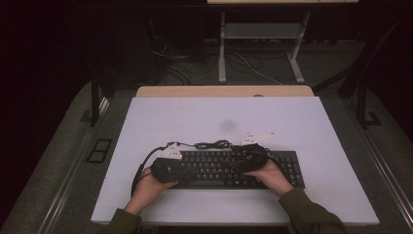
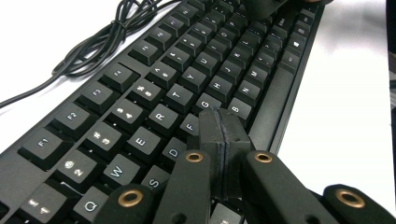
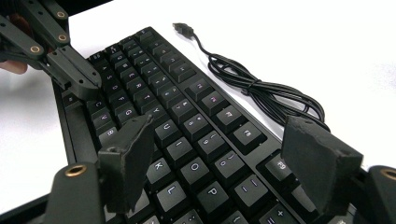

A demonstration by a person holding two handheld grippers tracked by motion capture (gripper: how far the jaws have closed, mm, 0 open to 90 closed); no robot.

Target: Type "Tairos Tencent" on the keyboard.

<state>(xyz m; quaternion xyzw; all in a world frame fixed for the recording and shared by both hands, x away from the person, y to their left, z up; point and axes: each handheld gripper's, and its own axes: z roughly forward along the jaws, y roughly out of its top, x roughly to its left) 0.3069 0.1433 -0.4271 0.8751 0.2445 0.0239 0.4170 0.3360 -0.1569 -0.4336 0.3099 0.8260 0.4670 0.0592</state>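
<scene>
- The flat black full-size computer keyboard [image 1: 234,168] lies lengthwise along the near edge of the white rectangular desk top [image 1: 311,122], a little right of centre, its long side parallel to that edge – laid out the way a typist would want it.
- Its thin black cable [image 3: 261,91], bundled in a loose coil, sits on the desk just behind the keyboard's far edge. The USB plug [image 3: 183,28] lies free on the white surface, connected to nothing.
- Left gripper [image 2: 223,128]: jaws pressed tight together, nothing between them, forming one blunt black tip. It hangs just over the letter keys around F and G; I judge that's a poking shape, a closed tip to press a single key.
- In the right gripper view that same closed tip [image 3: 86,81] points down at the left letter rows, right at the key tops – touching or just clear, I can't tell.
- Right gripper [image 3: 219,163]: jaws spread wide, no key or cable pinched, poised over the K, L, O, P patch of keys. Open like that it grips nothing; it looks parked above the right half.
- From the high view, each hand holds its gripper [image 1: 168,165] [image 1: 255,153] above its own half of the keyboard, forearms coming in over the near edge – a typing posture, one side each.
- The remainder of the desk top's far half lies bare, well apart from both grippers.
</scene>
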